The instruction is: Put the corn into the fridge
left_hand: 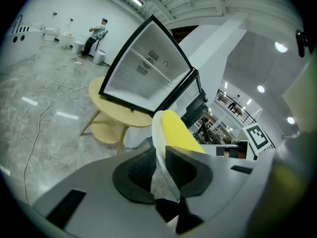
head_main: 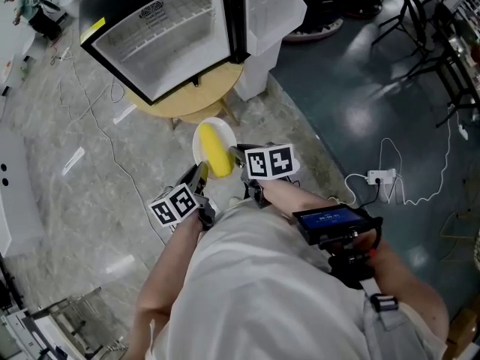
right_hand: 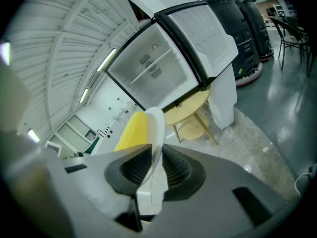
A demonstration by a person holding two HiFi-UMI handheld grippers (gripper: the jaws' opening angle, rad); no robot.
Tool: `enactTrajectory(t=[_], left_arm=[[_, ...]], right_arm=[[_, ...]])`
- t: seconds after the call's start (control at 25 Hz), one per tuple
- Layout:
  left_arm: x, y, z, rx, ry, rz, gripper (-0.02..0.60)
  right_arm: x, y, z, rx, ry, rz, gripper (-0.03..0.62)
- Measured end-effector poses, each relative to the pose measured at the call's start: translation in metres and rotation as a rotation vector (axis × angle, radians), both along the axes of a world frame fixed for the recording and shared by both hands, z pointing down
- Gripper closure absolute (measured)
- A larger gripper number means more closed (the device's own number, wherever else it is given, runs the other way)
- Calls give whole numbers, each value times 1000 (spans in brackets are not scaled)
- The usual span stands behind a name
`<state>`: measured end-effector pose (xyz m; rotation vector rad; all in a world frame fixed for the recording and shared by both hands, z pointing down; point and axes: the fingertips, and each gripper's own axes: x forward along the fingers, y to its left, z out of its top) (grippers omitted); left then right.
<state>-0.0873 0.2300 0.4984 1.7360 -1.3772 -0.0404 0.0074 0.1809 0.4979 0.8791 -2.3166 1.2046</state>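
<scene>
A yellow corn cob (head_main: 217, 150) lies on a white plate (head_main: 199, 139) held in the air in front of me. My left gripper (head_main: 201, 177) is shut on the plate's near left rim, my right gripper (head_main: 237, 154) shut on its right rim. In the left gripper view the plate (left_hand: 157, 133) stands edge-on between the pads with the corn (left_hand: 177, 131) to its right. In the right gripper view the plate (right_hand: 156, 128) has the corn (right_hand: 133, 130) on its left. The small fridge (head_main: 161, 32) stands ahead on a round wooden table (head_main: 196, 96), its door (head_main: 274, 10) swung open, its white inside bare.
A white cable (head_main: 101, 118) trails over the marble floor left of the table. A power strip and cord (head_main: 382, 177) lie on the dark floor to the right. Black chairs (head_main: 420, 21) stand at far right. A person (left_hand: 94, 36) sits far off.
</scene>
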Motion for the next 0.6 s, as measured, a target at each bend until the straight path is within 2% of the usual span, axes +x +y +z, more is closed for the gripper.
enactTrajectory(t=[0.6], left_arm=[[3,-3,8,-24,0,12,518]], right_arm=[[4,-3,8,-16,5,15,531]])
